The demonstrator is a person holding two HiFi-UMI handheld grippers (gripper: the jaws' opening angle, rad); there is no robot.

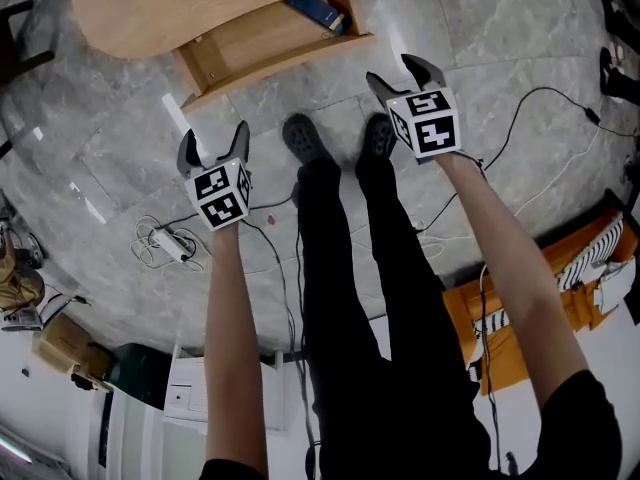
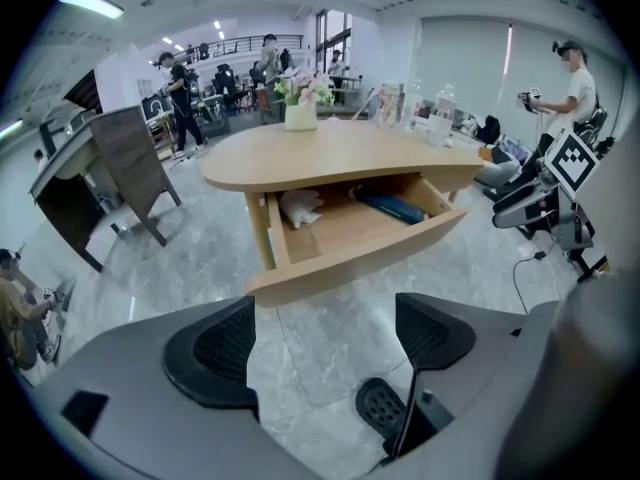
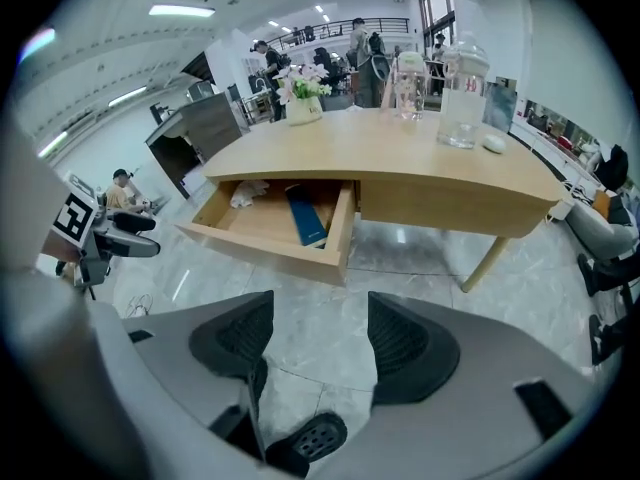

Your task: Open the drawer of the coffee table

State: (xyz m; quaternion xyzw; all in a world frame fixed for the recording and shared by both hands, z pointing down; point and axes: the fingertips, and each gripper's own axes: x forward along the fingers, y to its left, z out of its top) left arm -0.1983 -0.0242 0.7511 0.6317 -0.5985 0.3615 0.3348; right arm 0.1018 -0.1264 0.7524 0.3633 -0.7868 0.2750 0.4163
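The wooden coffee table (image 1: 140,8) stands ahead of me, and its drawer (image 1: 265,53) is pulled out. Inside the drawer (image 3: 270,230) lie a blue book (image 3: 305,218) and a crumpled white thing (image 2: 300,206). My left gripper (image 1: 213,145) hangs open over the floor, short of the drawer front (image 2: 360,258). Over to the right, my right gripper (image 1: 405,75) is open too, near the drawer's right corner. Neither gripper holds or touches anything.
On the table top (image 3: 400,148) stand a flower vase (image 3: 302,103), bottles (image 3: 462,98) and a small white object. Cables and a power strip (image 1: 170,243) lie on the marble floor. An orange box (image 1: 560,288) sits at the right. People stand in the background.
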